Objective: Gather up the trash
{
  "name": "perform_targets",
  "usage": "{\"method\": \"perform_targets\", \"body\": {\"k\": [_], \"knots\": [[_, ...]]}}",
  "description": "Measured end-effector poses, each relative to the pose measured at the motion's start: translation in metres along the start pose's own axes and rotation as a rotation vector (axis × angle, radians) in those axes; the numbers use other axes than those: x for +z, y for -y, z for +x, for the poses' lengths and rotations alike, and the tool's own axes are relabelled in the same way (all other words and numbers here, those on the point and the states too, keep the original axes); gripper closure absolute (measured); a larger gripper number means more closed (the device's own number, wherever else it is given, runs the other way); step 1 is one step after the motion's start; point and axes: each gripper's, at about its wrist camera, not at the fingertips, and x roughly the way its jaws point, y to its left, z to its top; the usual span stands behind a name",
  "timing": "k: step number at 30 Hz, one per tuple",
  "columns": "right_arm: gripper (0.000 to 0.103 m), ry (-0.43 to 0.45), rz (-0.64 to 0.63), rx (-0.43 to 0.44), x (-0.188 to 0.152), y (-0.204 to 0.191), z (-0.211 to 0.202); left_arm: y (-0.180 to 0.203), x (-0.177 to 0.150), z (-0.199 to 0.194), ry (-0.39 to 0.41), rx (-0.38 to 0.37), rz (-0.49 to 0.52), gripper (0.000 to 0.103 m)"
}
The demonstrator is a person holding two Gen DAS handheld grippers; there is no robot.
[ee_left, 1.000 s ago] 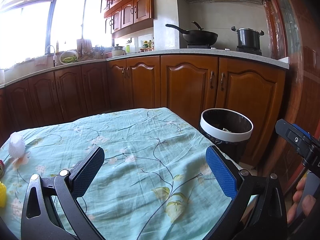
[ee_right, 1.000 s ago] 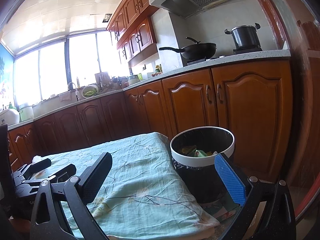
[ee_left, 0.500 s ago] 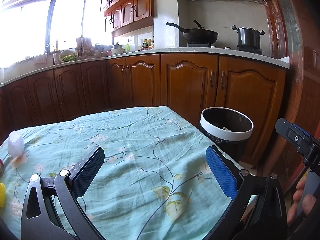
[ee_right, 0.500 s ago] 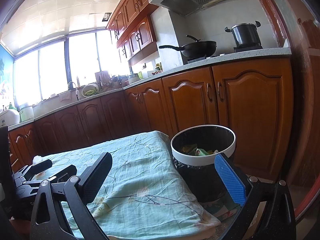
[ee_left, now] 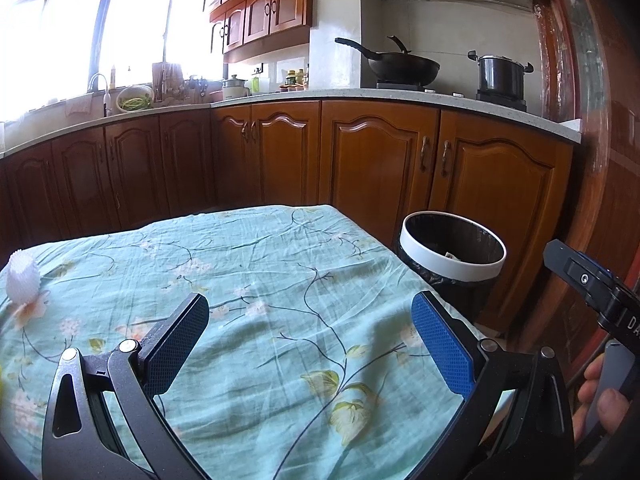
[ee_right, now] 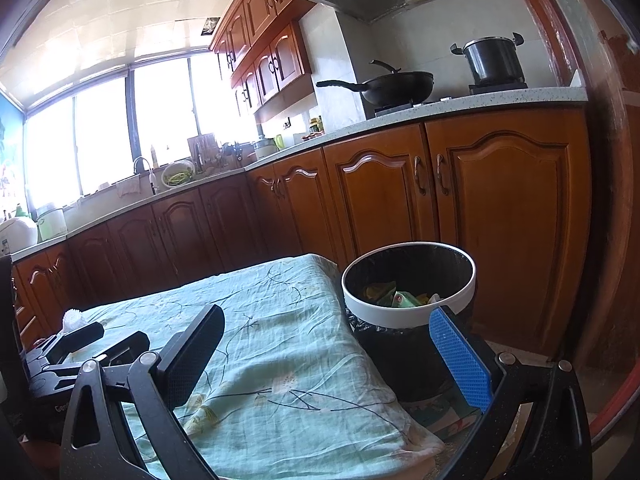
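A round trash bin [ee_left: 452, 254] with a white rim and black liner stands on the floor by the table's right corner. In the right wrist view the bin [ee_right: 408, 304] holds green and yellow wrappers. A white foam fruit net [ee_left: 22, 278] lies at the table's far left; it also shows in the right wrist view [ee_right: 74, 317]. My left gripper [ee_left: 310, 336] is open and empty above the green floral tablecloth [ee_left: 260, 280]. My right gripper [ee_right: 332, 344] is open and empty, over the table's right edge near the bin.
Wooden base cabinets [ee_left: 380, 160] run behind the table and bin. A wok [ee_left: 400, 66] and a pot [ee_left: 500, 74] sit on the stove. A dark red door frame [ee_left: 592, 120] stands at the right. The left gripper's body [ee_right: 80, 348] shows in the right wrist view.
Both views shift slightly; the bin sits a little lower in the right wrist view. Both grippers stay open and empty.
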Motion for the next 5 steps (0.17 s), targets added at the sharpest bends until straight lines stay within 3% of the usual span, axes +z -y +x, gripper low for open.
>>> {"method": "perform_targets", "body": {"k": [5], "knots": [[0.000, -0.005, 0.008, -0.002, 0.0002, 0.0029, 0.0018, 0.0026, 0.0002, 0.0024, -0.002, -0.007, 0.007, 0.000]]}}
